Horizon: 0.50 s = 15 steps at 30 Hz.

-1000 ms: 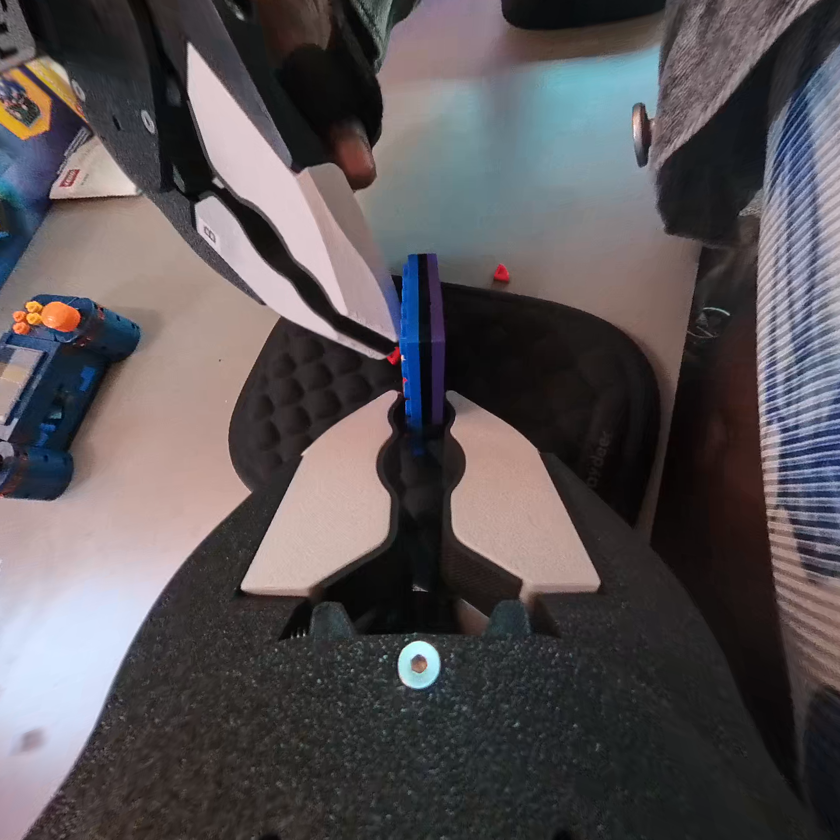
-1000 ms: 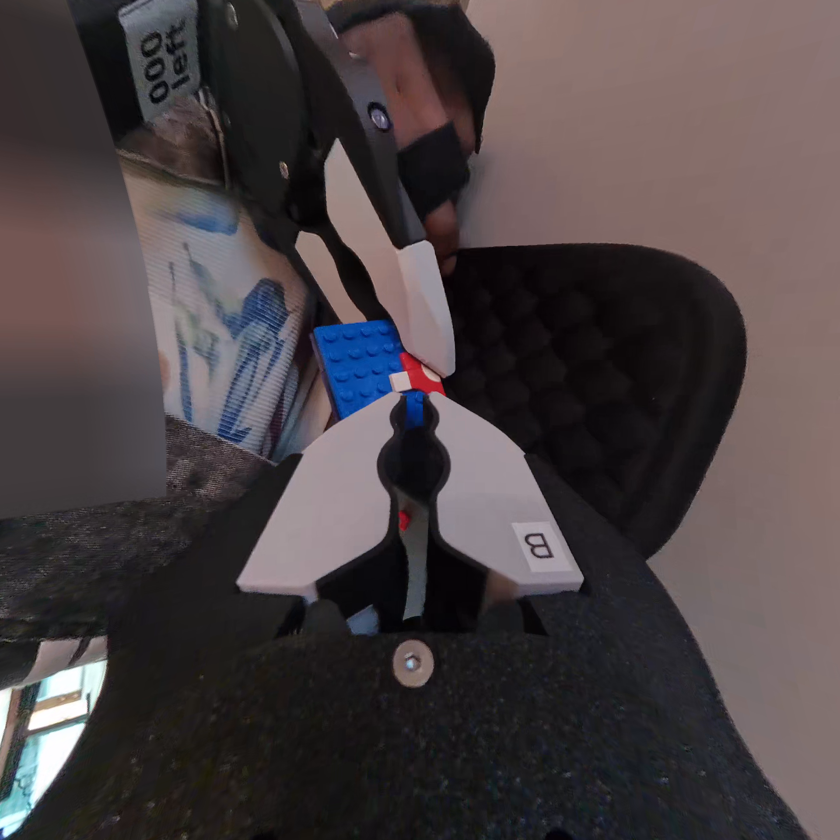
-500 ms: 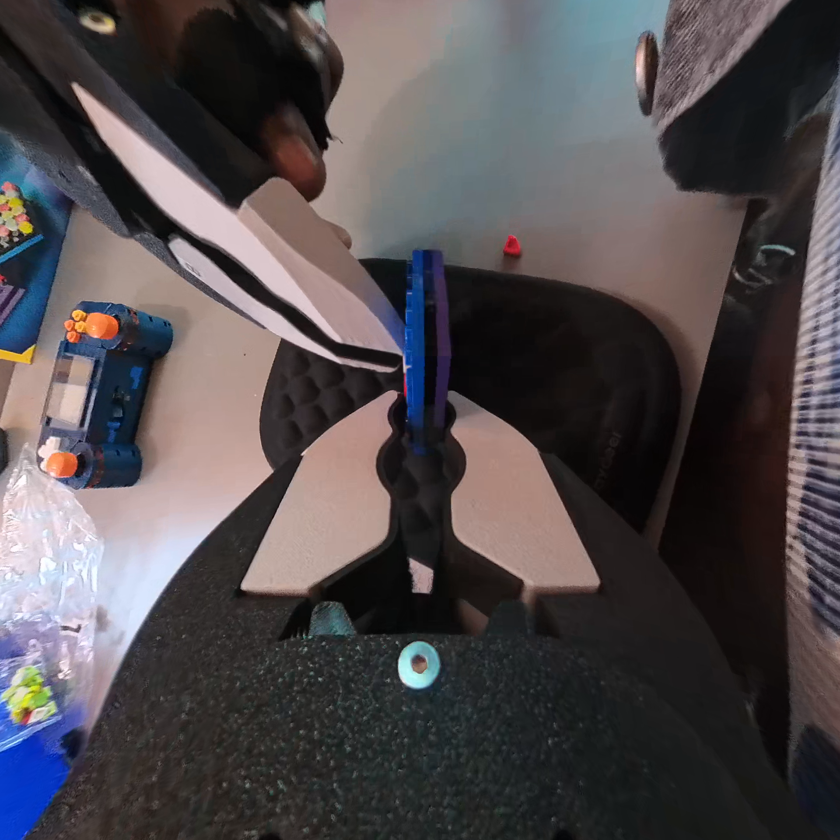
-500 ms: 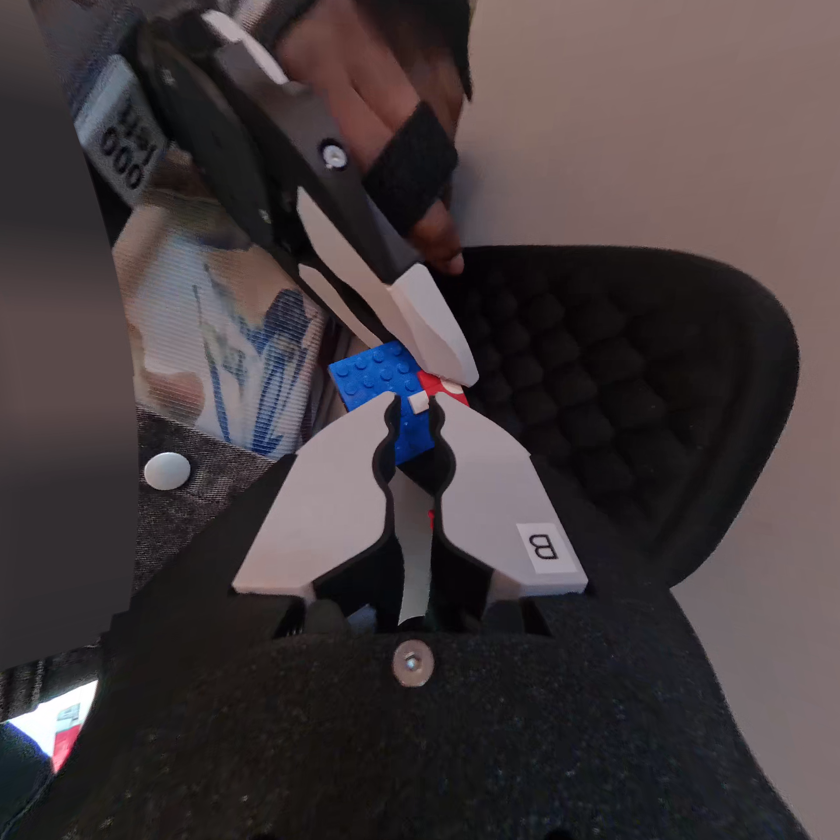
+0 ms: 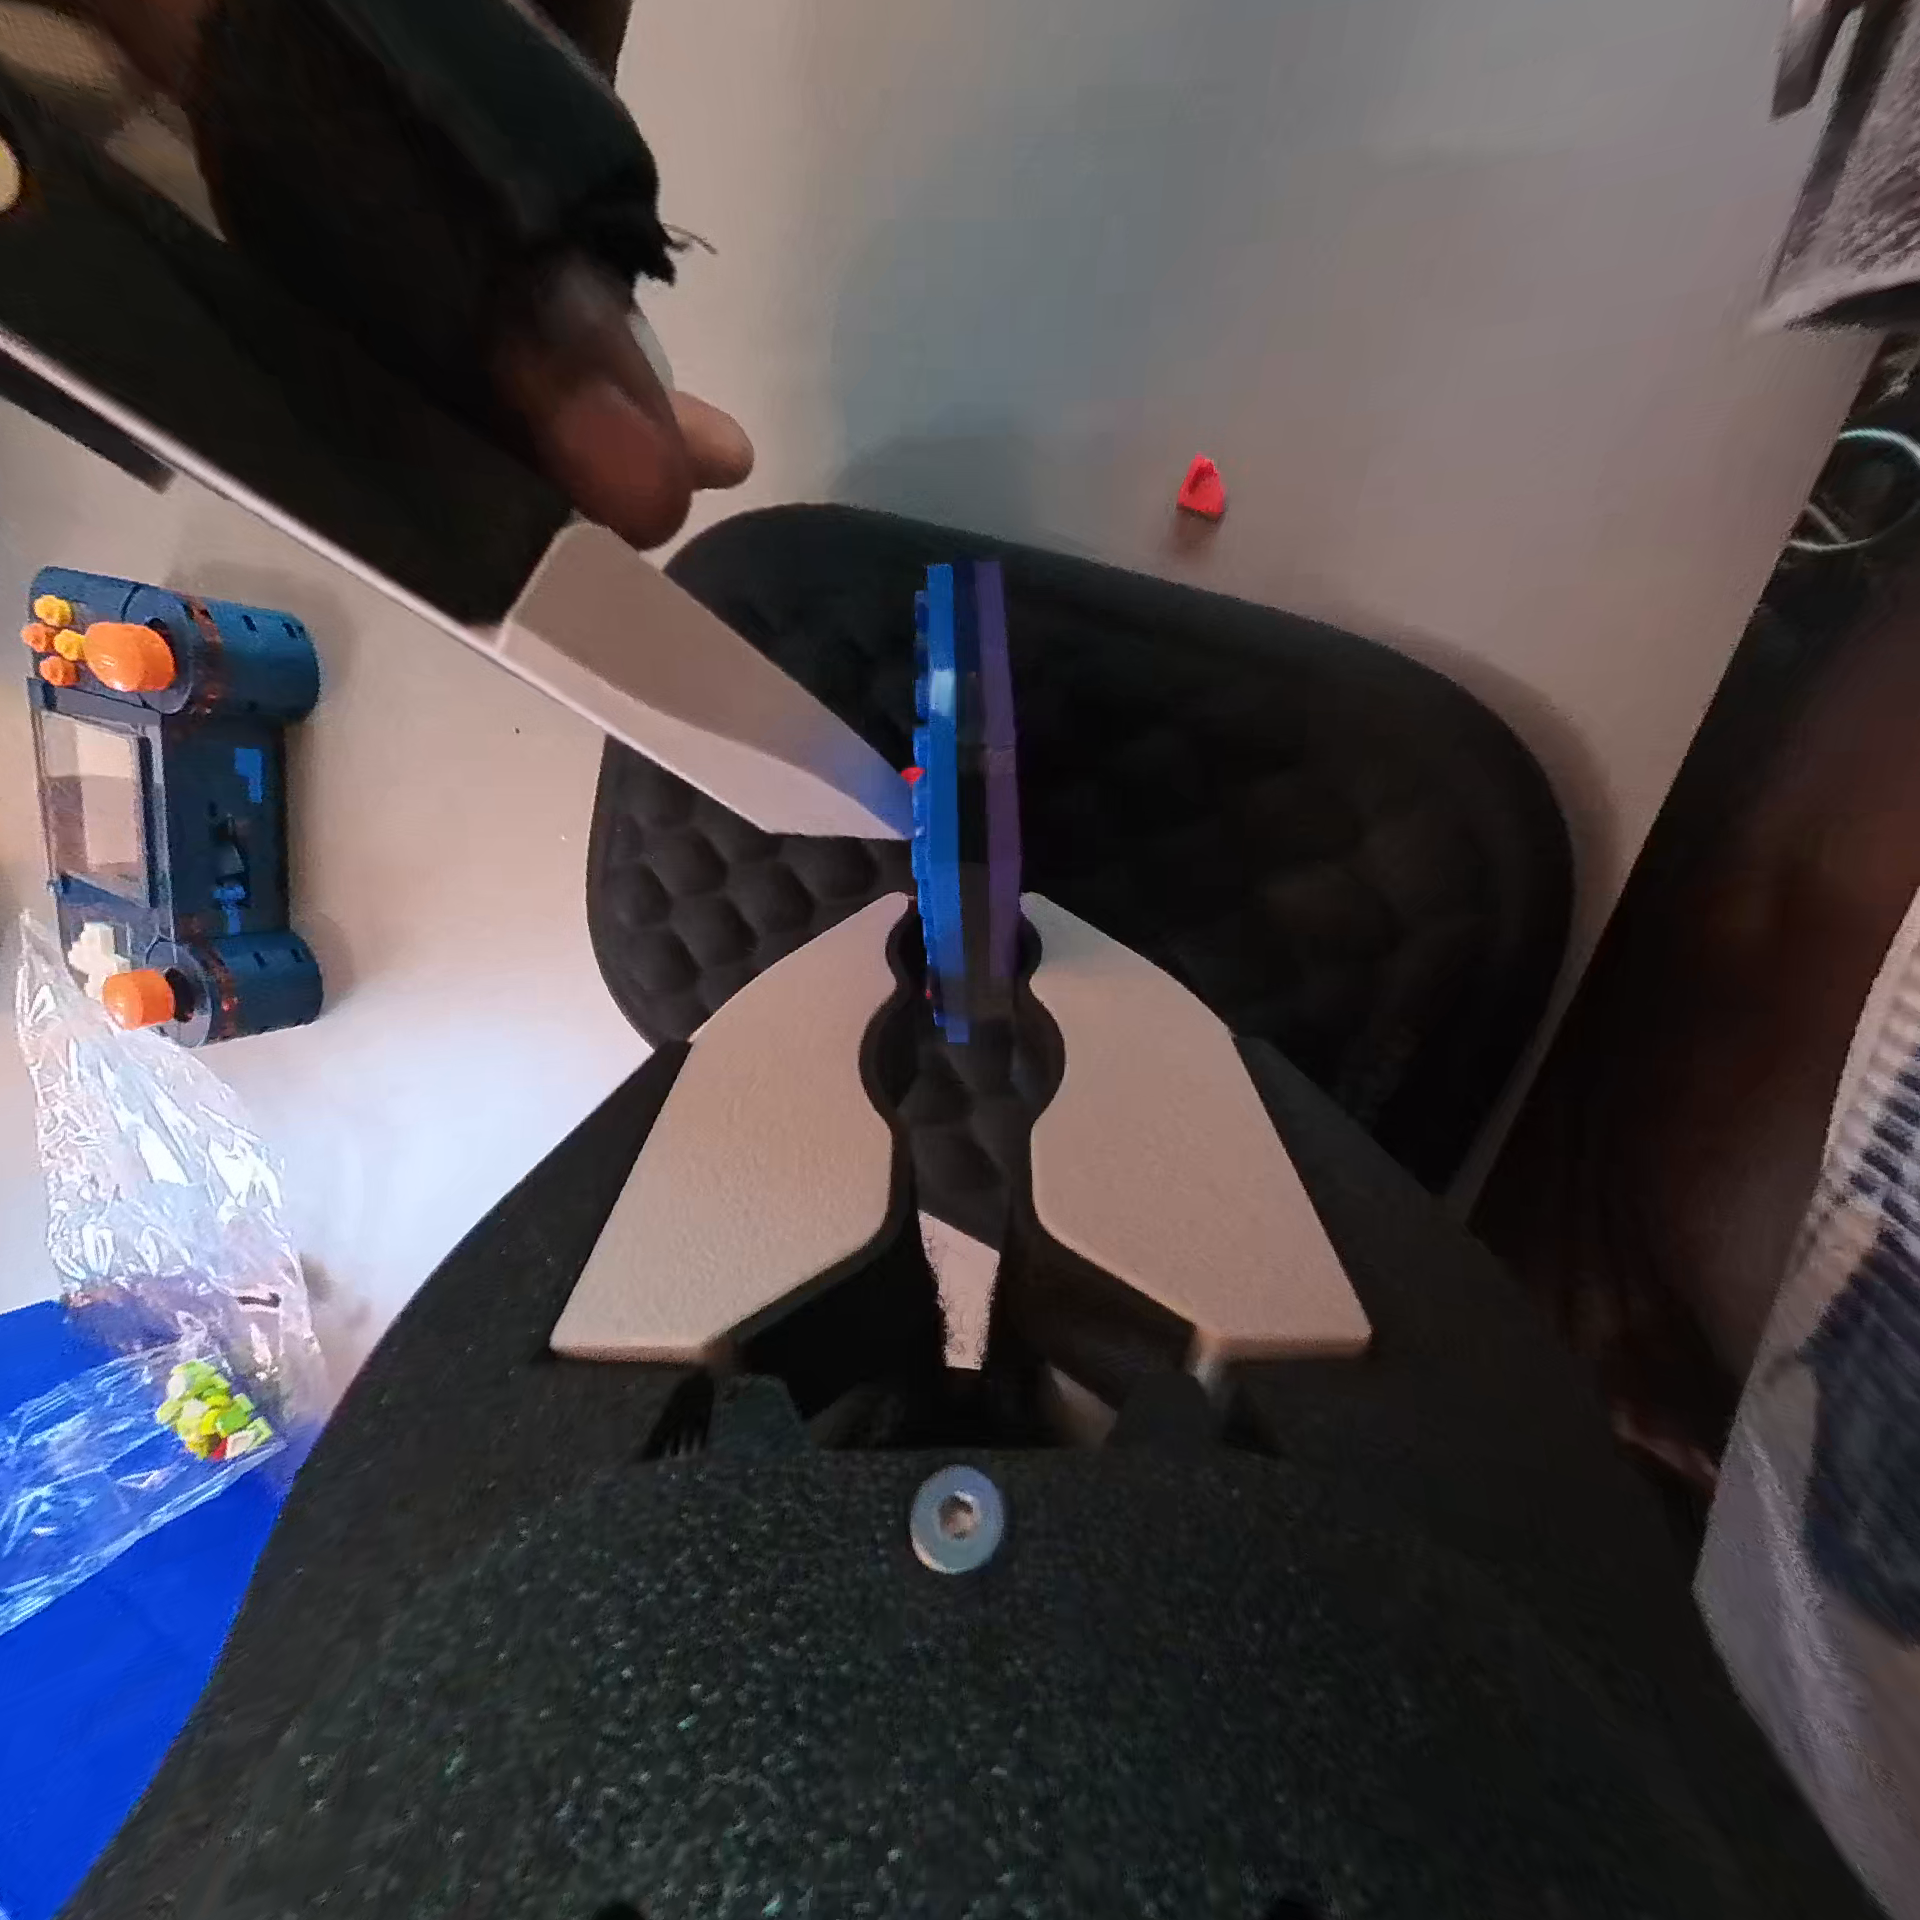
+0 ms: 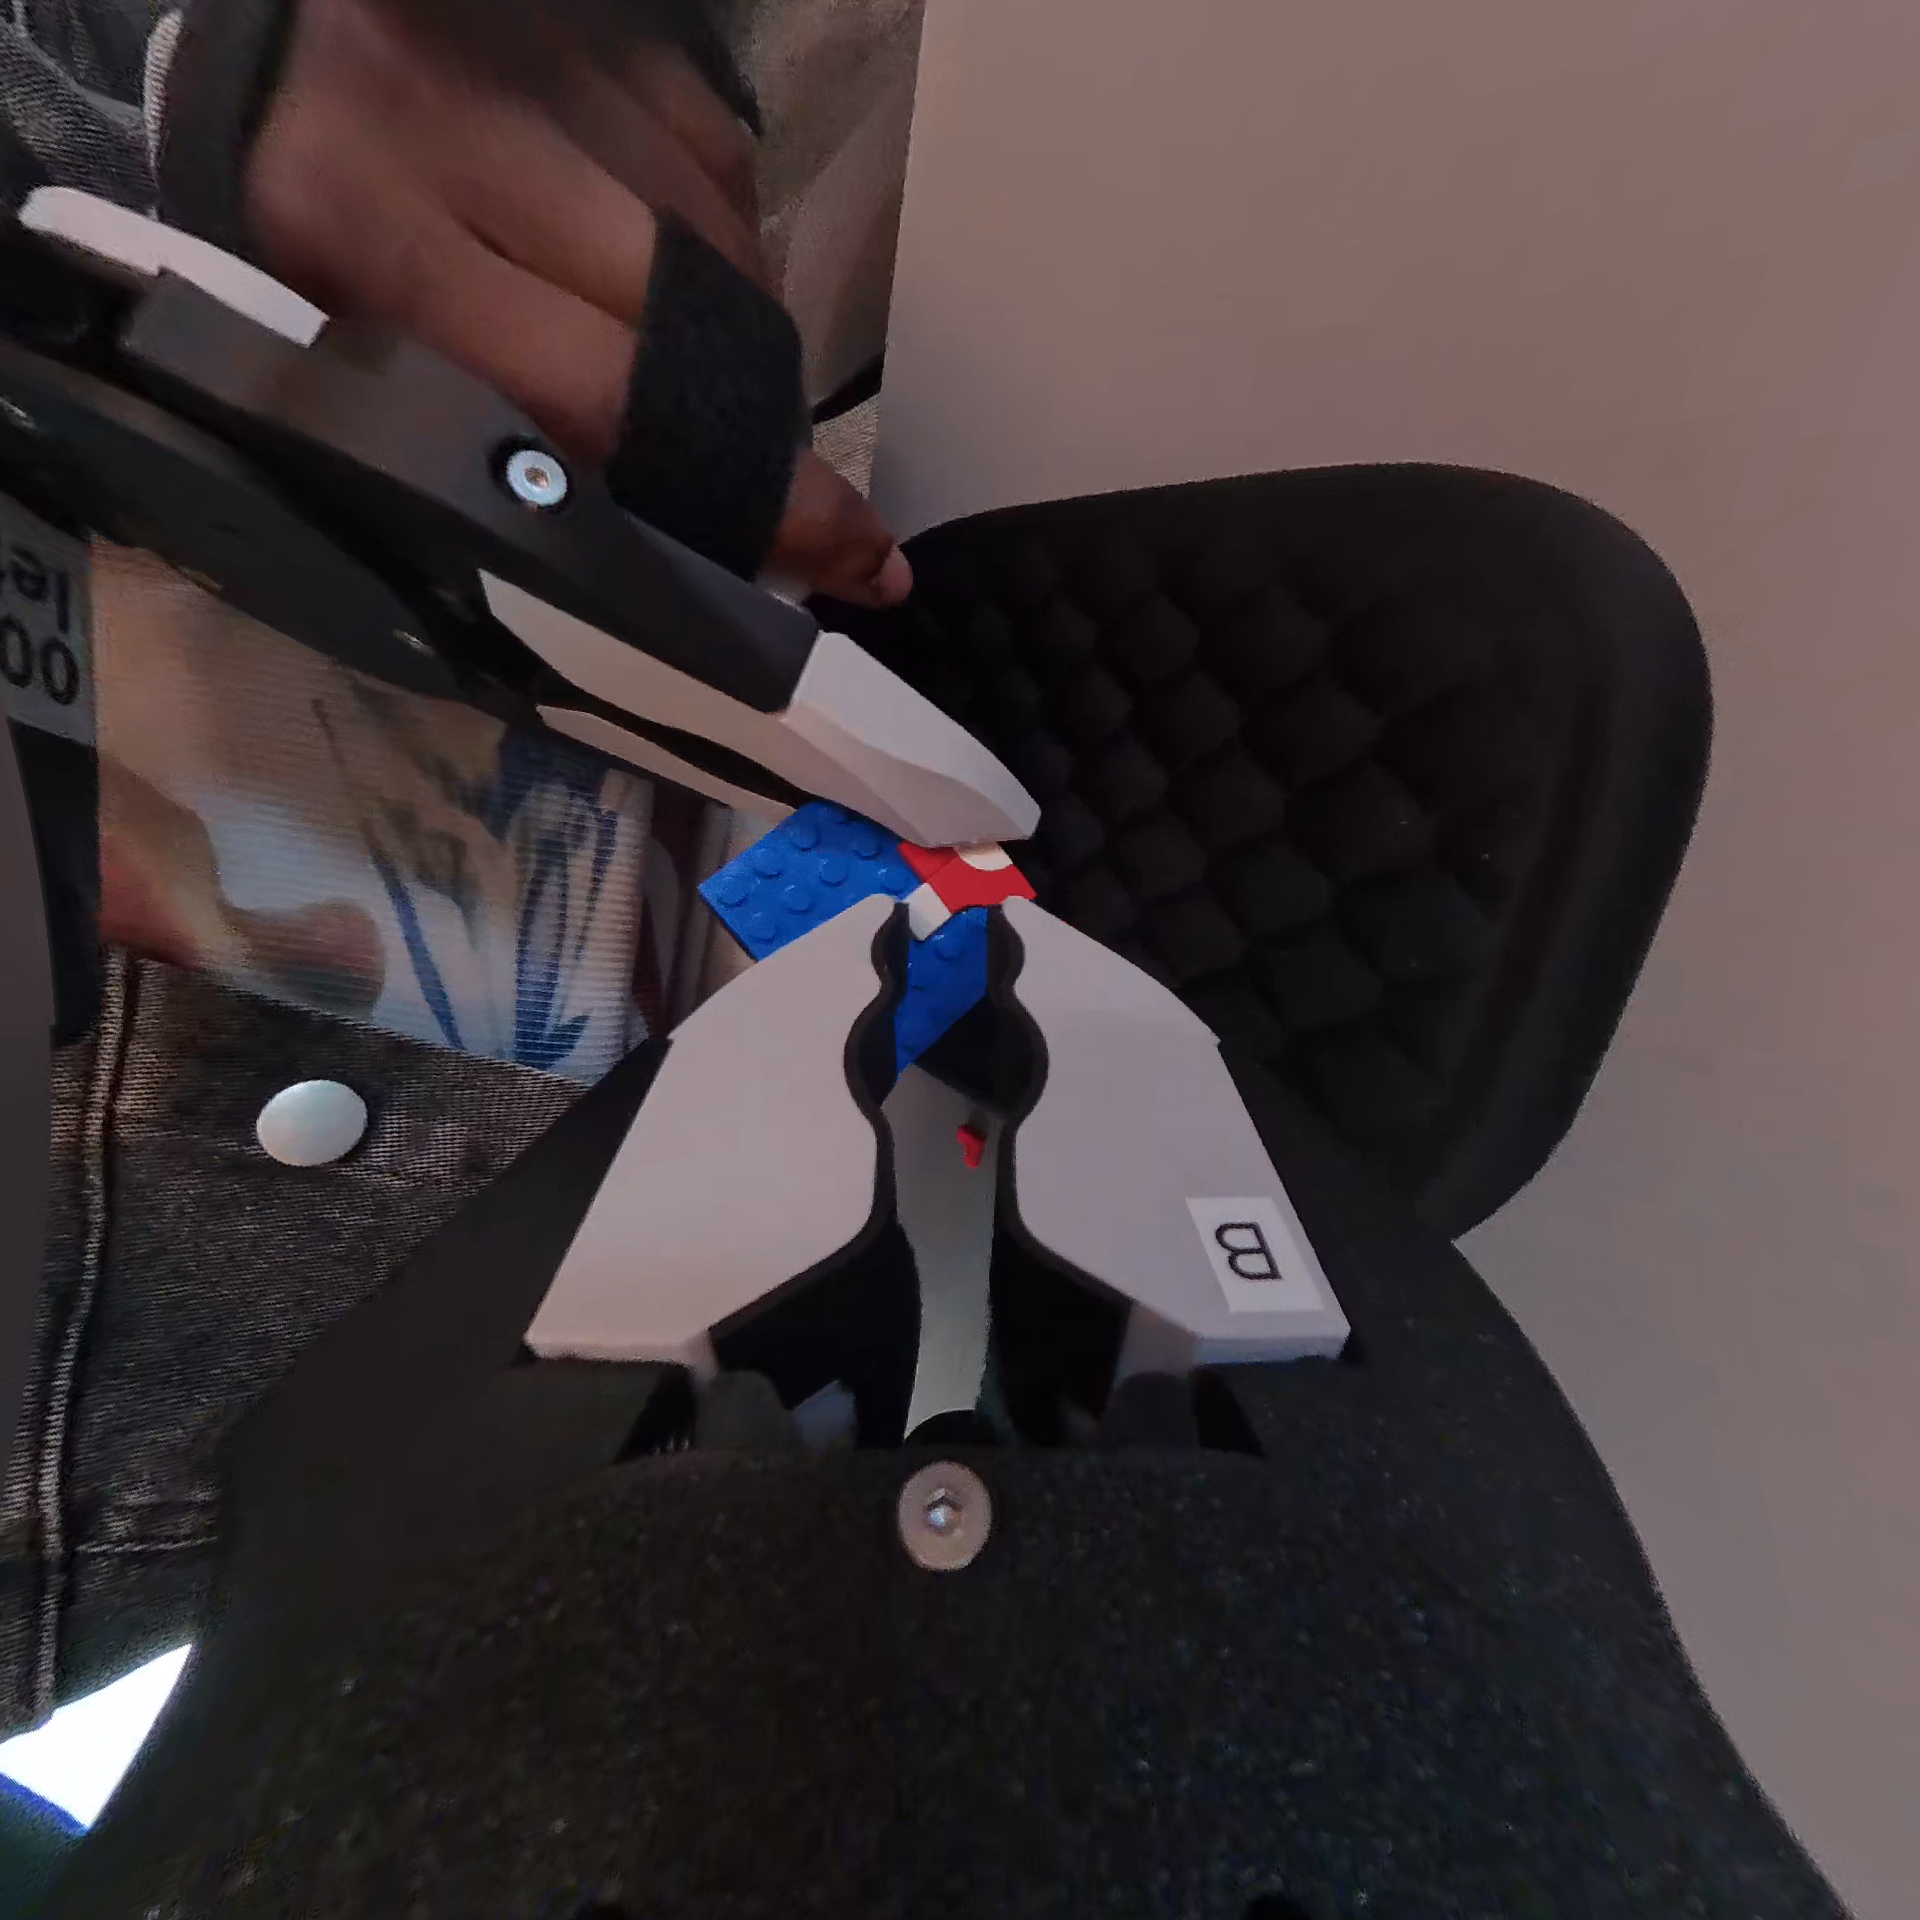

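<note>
blue brick plate (image 5: pixel 940 831), black dimpled pad (image 5: pixel 1299 790), pale tabletop (image 5: pixel 1195 260)

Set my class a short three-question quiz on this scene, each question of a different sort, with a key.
1. True or false: the left claw is empty.
2. In the left wrist view, what lies on the table to the left of the black padded mat? A) a brick-built game controller B) a mug C) scissors
3. Fill in the colour: the small loose piece on the table beyond the mat is ____.

Key: 1 false, it grips the blue and purple plate stack by its edge; 2 A; 3 red.
</note>
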Motion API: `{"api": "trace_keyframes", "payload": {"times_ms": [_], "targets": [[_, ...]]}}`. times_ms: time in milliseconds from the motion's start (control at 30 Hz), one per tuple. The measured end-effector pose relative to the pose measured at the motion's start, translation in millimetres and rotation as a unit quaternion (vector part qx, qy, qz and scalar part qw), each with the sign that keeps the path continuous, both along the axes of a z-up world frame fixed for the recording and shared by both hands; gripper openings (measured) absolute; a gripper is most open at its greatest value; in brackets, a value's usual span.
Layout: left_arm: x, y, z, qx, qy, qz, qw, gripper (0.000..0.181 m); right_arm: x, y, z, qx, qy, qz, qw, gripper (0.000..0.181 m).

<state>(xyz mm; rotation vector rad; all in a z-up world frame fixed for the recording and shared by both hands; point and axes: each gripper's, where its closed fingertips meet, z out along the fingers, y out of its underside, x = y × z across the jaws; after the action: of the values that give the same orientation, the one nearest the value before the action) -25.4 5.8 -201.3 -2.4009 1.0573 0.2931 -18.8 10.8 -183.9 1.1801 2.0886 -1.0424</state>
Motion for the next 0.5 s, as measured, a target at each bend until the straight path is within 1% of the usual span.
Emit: {"api": "trace_keyframes", "payload": {"times_ms": [133, 200, 300, 400, 500], "targets": [[-0.2, 0.0, -0.4, -0.015, 0.006, 0.008, 1.0, 0.013, 1.1, -0.9, -0.4, -0.011, -0.026, 0.003, 1.0, 0.013], [-0.5, -0.4, -1.7, -0.024, 0.006, 0.012, 1.0, 0.013, -0.2, 0.1, -2.7, -0.01, -0.039, 0.0, 0.999, 0.017], [-0.7, -0.5, -3.8, -0.03, -0.003, 0.019, 0.999, 0.013, -0.8, 0.3, -4.7, -0.012, -0.046, -0.001, 0.999, 0.018], [-0.2, -0.3, -6.4, -0.031, -0.01, 0.02, 0.999, 0.013, 0.0, 0.9, -7.6, 0.005, -0.012, 0.01, 1.0, 0.017], [-0.1, -1.0, -8.6, -0.029, -0.021, 0.017, 0.999, 0.013, -2.4, 0.3, -7.6, 0.045, 0.077, 0.034, 0.995, 0.013]]}}
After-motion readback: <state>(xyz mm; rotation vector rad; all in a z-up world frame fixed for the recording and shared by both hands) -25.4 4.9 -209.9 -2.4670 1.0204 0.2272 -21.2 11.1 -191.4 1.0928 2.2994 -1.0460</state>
